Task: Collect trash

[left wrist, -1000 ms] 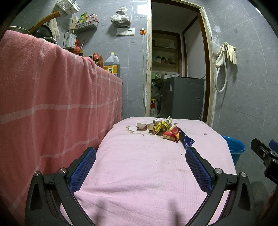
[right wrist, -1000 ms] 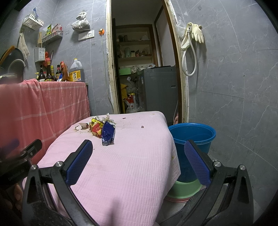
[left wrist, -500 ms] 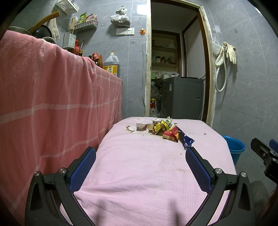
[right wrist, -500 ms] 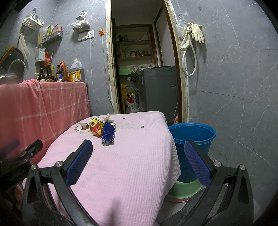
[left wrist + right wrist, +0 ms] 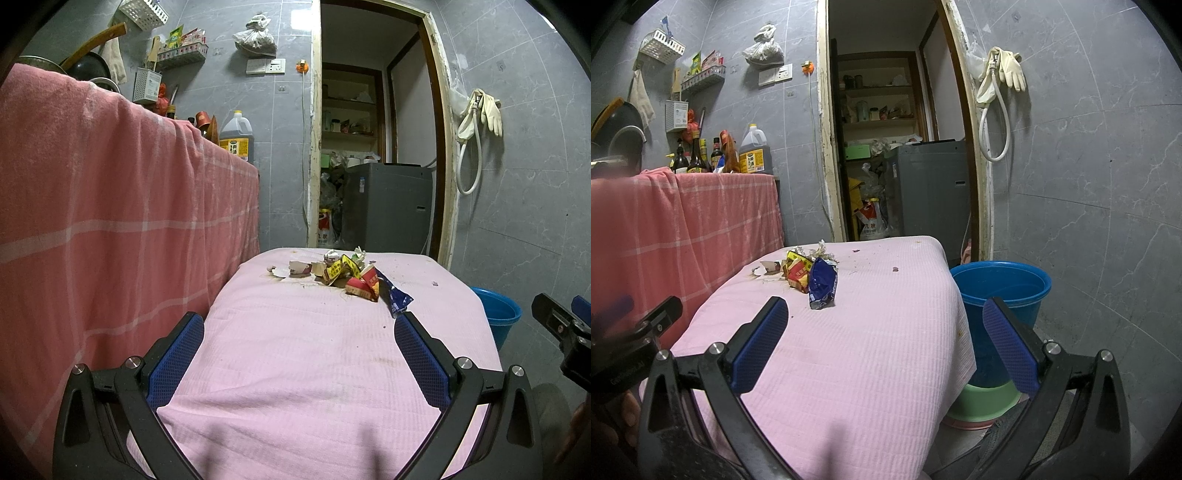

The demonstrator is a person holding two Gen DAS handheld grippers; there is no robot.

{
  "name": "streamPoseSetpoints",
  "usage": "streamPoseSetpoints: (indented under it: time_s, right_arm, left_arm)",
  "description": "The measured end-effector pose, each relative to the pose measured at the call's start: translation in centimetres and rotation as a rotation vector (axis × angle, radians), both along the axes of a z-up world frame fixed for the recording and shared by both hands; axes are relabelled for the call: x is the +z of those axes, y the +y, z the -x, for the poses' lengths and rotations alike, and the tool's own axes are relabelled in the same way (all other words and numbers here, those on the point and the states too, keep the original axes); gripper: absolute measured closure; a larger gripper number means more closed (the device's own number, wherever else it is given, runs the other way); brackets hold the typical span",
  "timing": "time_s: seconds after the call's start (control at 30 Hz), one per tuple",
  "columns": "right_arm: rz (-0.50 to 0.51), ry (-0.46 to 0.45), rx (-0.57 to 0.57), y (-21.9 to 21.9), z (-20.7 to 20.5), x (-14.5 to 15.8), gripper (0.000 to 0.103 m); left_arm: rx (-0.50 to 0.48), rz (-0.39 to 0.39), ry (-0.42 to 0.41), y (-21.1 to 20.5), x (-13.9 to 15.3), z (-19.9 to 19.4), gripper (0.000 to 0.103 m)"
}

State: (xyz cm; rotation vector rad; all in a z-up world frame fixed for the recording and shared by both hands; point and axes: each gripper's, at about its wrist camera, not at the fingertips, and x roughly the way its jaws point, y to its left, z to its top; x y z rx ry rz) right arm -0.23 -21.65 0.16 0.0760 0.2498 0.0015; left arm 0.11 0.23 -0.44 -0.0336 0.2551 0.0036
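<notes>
Left wrist view: left tongs (image 5: 299, 328) spread wide, empty, level above the table's (image 5: 295, 369) near edge. Heap of wrappers (image 5: 343, 275) toward the far edge; probably light, crinkly, easily crushed; best pinched by a protruding fold.

Right wrist view: right tongs (image 5: 884, 319) likewise wide apart, holding nothing, aimed across the table's right edge. Blue snack bag (image 5: 823, 286) nearest, touching the heap; likely slippery foil. Blue bucket (image 5: 1001, 284) on the floor just beside the right edge.

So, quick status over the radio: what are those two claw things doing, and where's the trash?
Left gripper open, empty. Right gripper open, empty. Wrapper pile untouched on pink tablecloth; blue bucket beside table. Path clear.
</notes>
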Motion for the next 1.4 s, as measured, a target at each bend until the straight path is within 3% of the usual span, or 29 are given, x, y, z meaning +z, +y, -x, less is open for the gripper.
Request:
streamPoseSetpoints:
  time_s: [0.87, 1.07, 1.27, 1.4]
  right_arm:
    - [-0.008, -0.004, 0.004, 0.2, -0.2, -0.1, 0.0]
    - [0.005, -0.053, 0.023, -0.1, -1.1, 1.6, 0.0]
    - [0.025, -0.117, 0.057, -0.3, -3.4, 4.0, 0.0]
    - [0.032, -0.134, 0.073, -0.2, -5.4, 4.8, 0.0]
  left_arm:
    - [-0.002, 0.002, 0.002, 0.0, 0.0, -0.3, 0.002]
    - [-0.017, -0.012, -0.032, -0.7, 0.7, -0.5, 0.002]
    - [-0.043, -0.013, -0.055, -0.9, 2.4, -3.5, 0.002]
    - [-0.074, 0.02, -0.024, -0.8, 3.1, -6.0, 0.002]
